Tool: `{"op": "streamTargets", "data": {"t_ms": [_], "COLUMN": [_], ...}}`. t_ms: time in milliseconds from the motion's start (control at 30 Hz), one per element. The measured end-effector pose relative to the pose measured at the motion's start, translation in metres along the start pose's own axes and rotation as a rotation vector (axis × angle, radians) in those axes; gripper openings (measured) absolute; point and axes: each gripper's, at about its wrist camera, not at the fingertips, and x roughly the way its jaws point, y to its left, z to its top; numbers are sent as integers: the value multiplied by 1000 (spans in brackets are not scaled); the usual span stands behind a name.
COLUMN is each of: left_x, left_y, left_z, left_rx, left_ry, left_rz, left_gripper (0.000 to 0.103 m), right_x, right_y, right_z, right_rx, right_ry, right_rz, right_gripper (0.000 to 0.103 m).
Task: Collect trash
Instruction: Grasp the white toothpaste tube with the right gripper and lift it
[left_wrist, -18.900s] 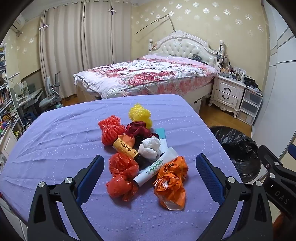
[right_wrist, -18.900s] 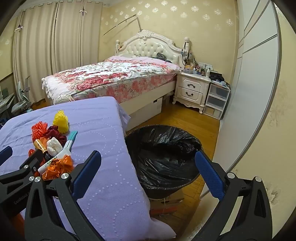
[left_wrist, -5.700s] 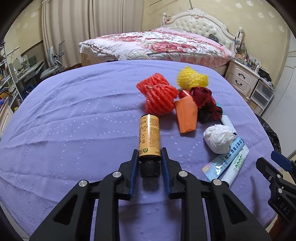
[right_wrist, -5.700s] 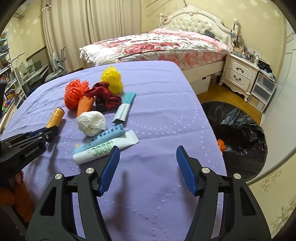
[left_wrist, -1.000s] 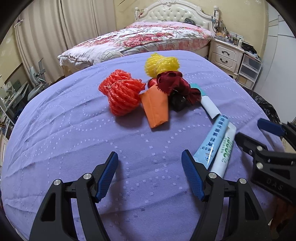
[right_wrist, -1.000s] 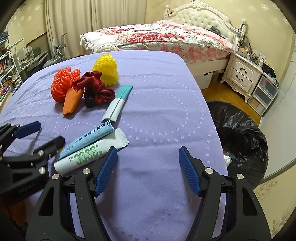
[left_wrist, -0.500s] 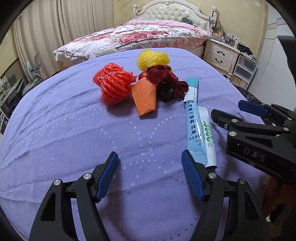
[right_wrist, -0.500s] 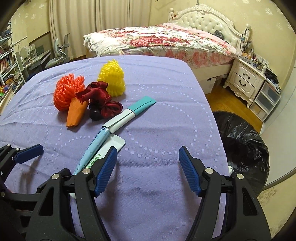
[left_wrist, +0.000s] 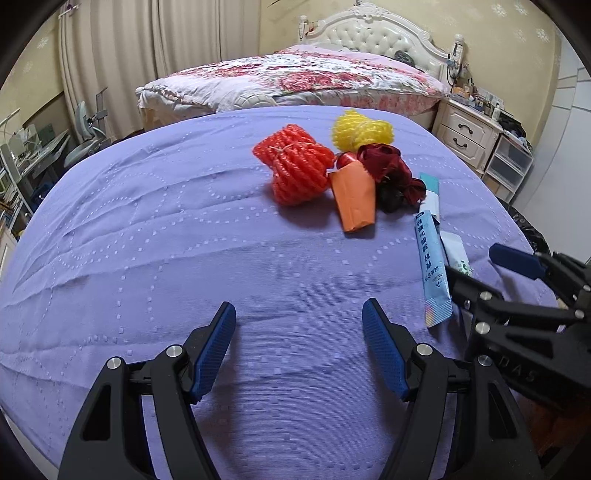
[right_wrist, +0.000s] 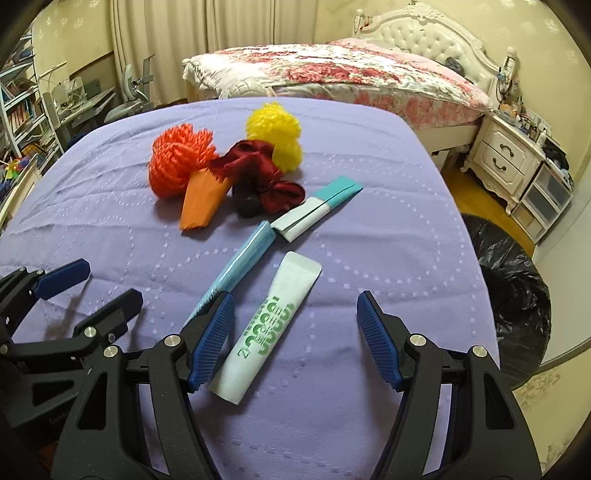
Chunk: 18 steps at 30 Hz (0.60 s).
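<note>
Trash lies on the purple table cloth: a red foam net, a yellow foam net, an orange paper piece, dark red crumpled wrap, a light blue sachet, a teal and white packet and a white tube with green print. My left gripper is open and empty over bare cloth, left of the sachet. My right gripper is open, its jaws on either side of the white tube's lower half, not touching it.
A bin lined with a black bag stands on the floor past the table's right edge. A bed and a white nightstand are behind. Desks and shelves stand at the far left.
My right gripper has moved down and forward over the white tube, which now lies between its jaws. The left gripper has shifted slightly; the trash pile has not moved.
</note>
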Motion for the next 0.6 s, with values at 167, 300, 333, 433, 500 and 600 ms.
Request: {"op": "streamTargets", "data": {"t_ms": [167, 300, 333, 433, 500, 600], "left_x": [-1, -1, -2, -2, -2, -3], "left_y": [4, 4, 4, 5, 5, 1], "left_z": [1, 1, 1, 2, 3, 4], "left_rx": [-17, -18, -20, -28, -32, -37], "left_ry": [-5, -14, -16, -22, -24, -29], "left_rz": [-10, -15, -16, -18, -19, -30], "left_gripper": [69, 69, 69, 69, 69, 69], "right_x": [1, -2, -3, -5, -6, -7], "right_y": [0, -5, -7, -12, -17, -28], "right_z": [-6, -11, -12, -14, -14, -15], "right_rx": [4, 16, 18, 23, 26, 48], "right_ry": [9, 5, 3, -1, -6, -9], "right_rz": [-16, -24, -26, -29, -40, -31], "right_gripper": [67, 57, 54, 40, 25, 15]}}
